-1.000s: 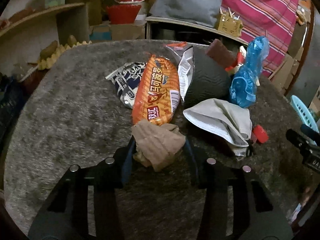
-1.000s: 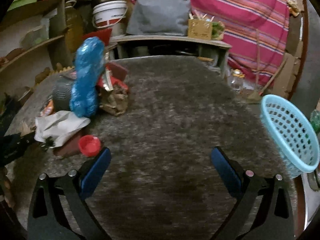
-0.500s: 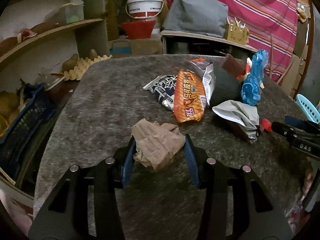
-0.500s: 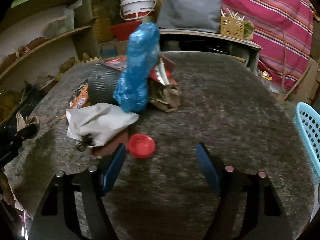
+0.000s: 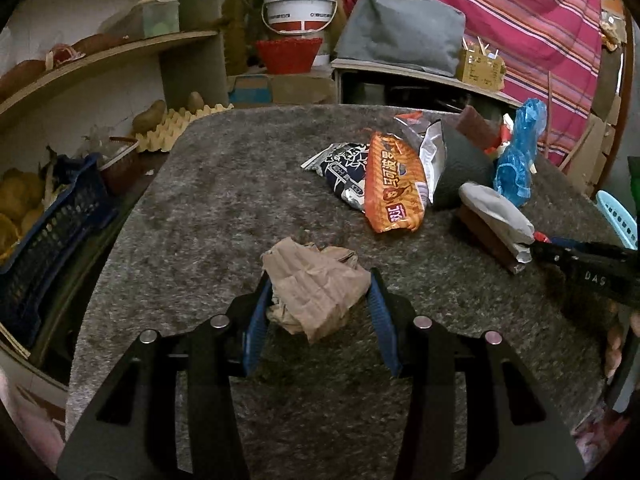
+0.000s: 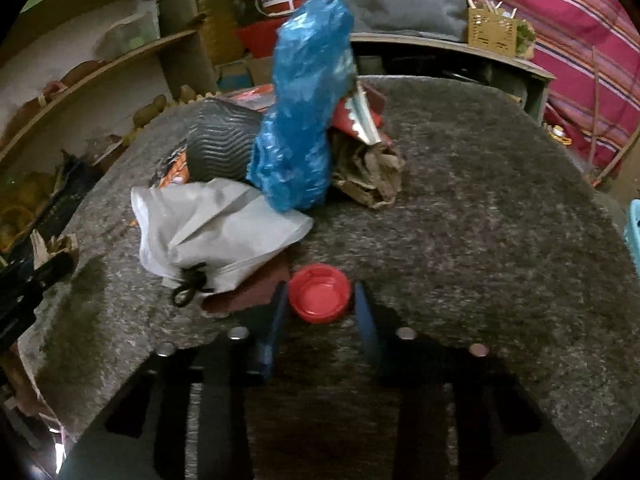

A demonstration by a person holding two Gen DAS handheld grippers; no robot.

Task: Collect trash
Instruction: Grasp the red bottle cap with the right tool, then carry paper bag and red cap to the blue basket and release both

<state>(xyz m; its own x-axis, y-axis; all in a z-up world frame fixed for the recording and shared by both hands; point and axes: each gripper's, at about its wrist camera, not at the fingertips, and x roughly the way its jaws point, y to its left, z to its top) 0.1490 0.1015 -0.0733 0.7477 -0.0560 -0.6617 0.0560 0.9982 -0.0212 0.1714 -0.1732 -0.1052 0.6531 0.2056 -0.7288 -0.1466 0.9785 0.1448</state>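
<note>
Right wrist view, item one: red cap (image 6: 320, 293), lying open side up on the grey felt table (image 6: 480, 220), just in front of the white bag (image 6: 216, 232). My right gripper (image 6: 320, 312) has its jaws closing around the cap; the cap sits between them, the left jaw close against its rim, a sliver of gap on the right, so not yet gripped as far as I can see.

Item two: blue plastic bag (image 6: 304, 120), standing crumpled behind the white bag, with a dark ribbed pouch (image 6: 222, 140) to its left and brown paper scraps (image 6: 368, 168) to its right.

Item three, left wrist view: crumpled brown paper (image 5: 316, 284), clenched in the jaws of my left gripper (image 5: 320, 300), carried in front of the white bag (image 5: 496, 212) and to its left.

Item four: orange snack packet (image 5: 394, 184) and dark patterned wrapper (image 5: 344, 168), lying left of the white bag, untouched.

Item five: pale blue basket (image 5: 618, 216), its rim showing far right of the white bag; I judge this the likely bin.

Handling note: I would finish the squeeze evenly across the cap's rim, keeping the jaws low to the felt so the shallow cap does not flip or skid out, and keep clear of the white bag's black cord (image 6: 188, 286) beside it.
</note>
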